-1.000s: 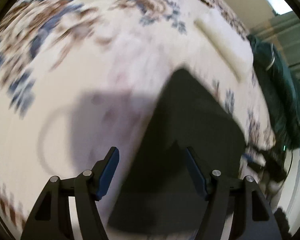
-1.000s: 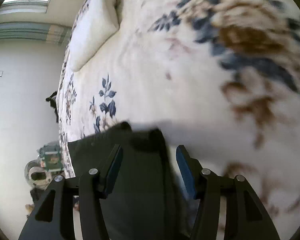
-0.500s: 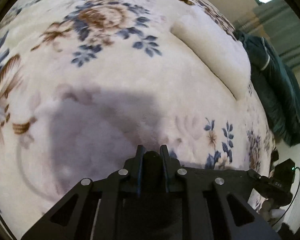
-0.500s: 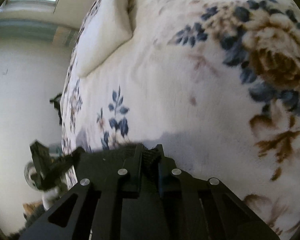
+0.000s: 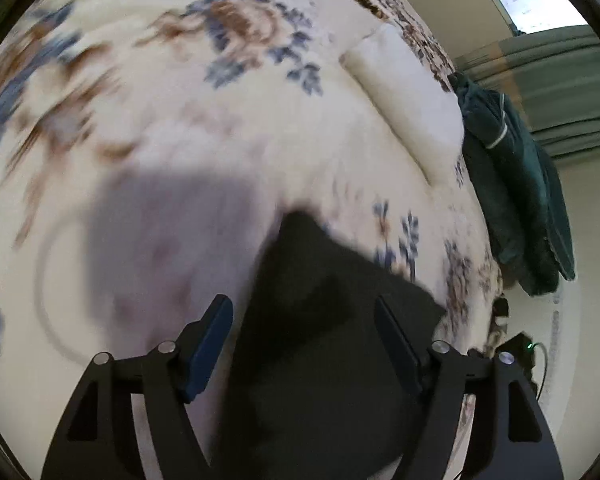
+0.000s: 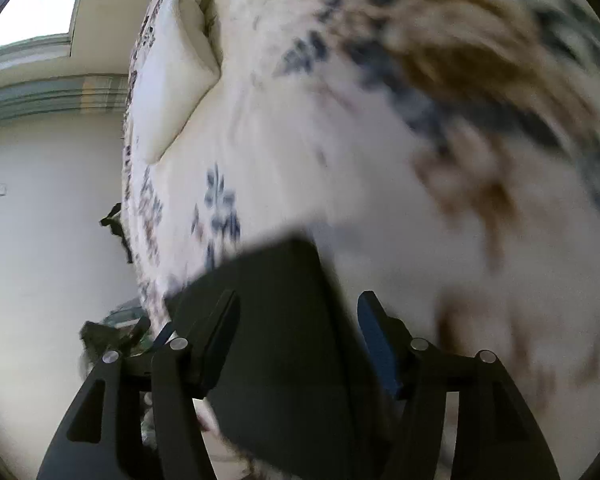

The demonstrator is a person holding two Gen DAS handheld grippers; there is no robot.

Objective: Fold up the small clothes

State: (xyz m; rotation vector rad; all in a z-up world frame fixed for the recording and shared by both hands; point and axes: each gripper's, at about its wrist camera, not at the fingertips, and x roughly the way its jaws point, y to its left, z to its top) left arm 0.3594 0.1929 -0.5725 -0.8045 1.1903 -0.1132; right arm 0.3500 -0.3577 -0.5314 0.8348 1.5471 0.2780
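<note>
Dark garment [image 5: 324, 360] lies flat on the floral bedspread [image 5: 220, 128], under both claws. Left gripper [image 5: 304, 344] and right gripper [image 6: 296, 340], jaws just reopened, stand apart and empty. Cloth looks soft, light, limp; best pinched at a corner or edge.

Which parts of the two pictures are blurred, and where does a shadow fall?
Left wrist view: the flowered blanket is smeared, a grey shadow lies left of the dark garment. Right wrist view: the flowers smear most at right; the pillow is clearer.
</note>
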